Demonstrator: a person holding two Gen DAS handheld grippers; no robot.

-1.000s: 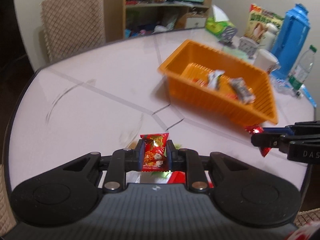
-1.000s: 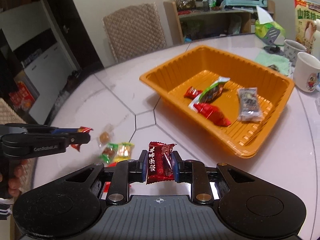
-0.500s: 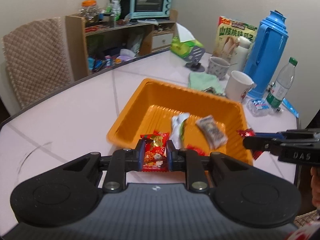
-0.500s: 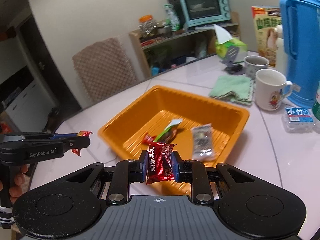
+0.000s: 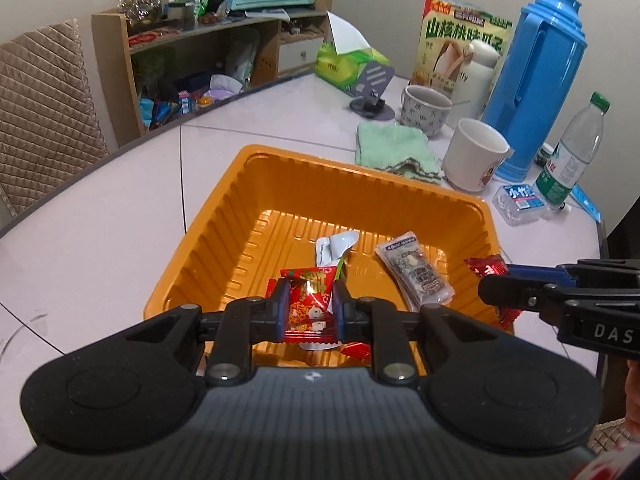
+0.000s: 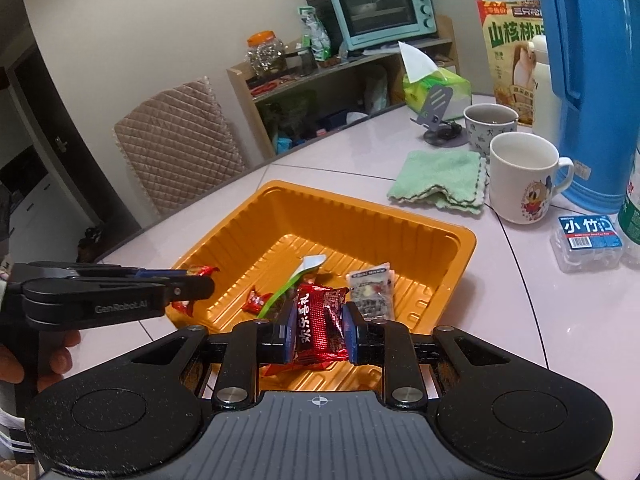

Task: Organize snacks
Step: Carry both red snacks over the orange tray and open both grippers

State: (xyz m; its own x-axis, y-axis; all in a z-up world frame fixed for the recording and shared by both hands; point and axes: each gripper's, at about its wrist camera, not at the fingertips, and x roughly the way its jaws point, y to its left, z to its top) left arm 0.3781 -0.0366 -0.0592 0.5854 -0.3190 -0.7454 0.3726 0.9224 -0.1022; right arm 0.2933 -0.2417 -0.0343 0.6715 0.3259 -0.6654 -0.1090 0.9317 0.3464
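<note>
Tray (image 5: 224,216) near rim hidden behind left claw (image 5: 310,307) body. Red snack (image 6: 320,322) in right claw (image 6: 318,330) covers snacks beneath it. Thermos (image 6: 592,80) cut off by top and right edges. Bottle (image 6: 632,200) mostly out of frame, right edge. Jar (image 5: 140,0) contents too small to tell.

Tray (image 5: 224,216) on table (image 5: 100,240), cloth (image 5: 394,152) and mug (image 5: 474,154) behind.

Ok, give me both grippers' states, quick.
Left gripper: shut on red cartoon-print candy.
Right gripper: shut on dark red snack packet.
</note>
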